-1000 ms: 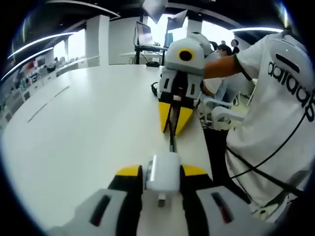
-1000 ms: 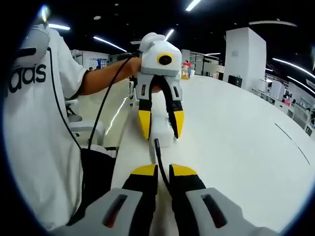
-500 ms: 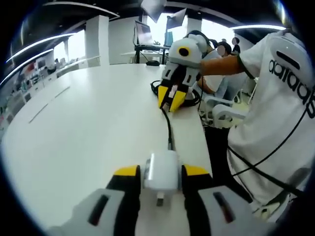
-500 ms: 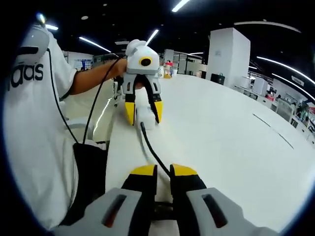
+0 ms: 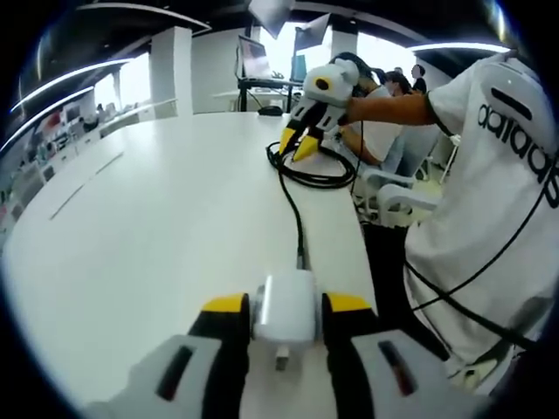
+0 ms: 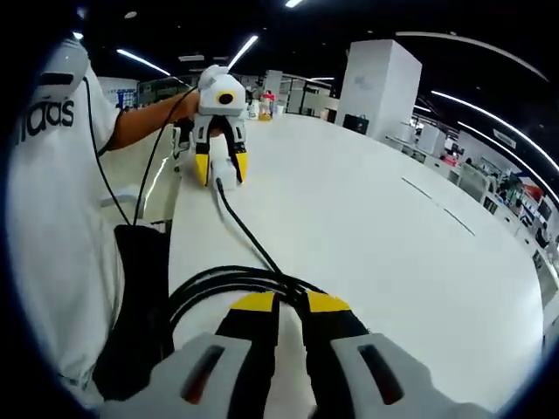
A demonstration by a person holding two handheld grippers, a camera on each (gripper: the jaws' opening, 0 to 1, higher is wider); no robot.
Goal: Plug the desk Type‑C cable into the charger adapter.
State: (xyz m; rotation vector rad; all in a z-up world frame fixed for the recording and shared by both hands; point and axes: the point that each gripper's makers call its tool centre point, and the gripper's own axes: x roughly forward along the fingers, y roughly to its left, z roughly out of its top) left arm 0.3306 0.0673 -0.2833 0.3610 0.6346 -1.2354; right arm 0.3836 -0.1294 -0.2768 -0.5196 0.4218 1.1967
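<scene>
My left gripper [image 5: 286, 305] is shut on the white charger adapter [image 5: 286, 319], low in the left gripper view. A black Type-C cable [image 5: 297, 223] runs from the adapter's far face across the table to a loose coil [image 5: 313, 173]. Over that coil my right gripper [image 5: 299, 144] hangs at arm's length. In the right gripper view the right gripper [image 6: 291, 303] has its jaws close together, with the cable coil [image 6: 218, 284] passing between them. Far off, the left gripper [image 6: 218, 168] holds the adapter [image 6: 219, 175], and the cable [image 6: 244, 231] leads back from it.
The long white table [image 5: 148, 227] stretches away, its edge close beside the cable. The person in a white T-shirt [image 5: 489, 201] stands at that edge, next to white chairs [image 5: 397, 202]. Monitors [image 5: 253, 57] and other people are at the far end.
My right gripper has drawn back from the adapter along the cable to the coil. The left gripper has kept still with the adapter in it.
</scene>
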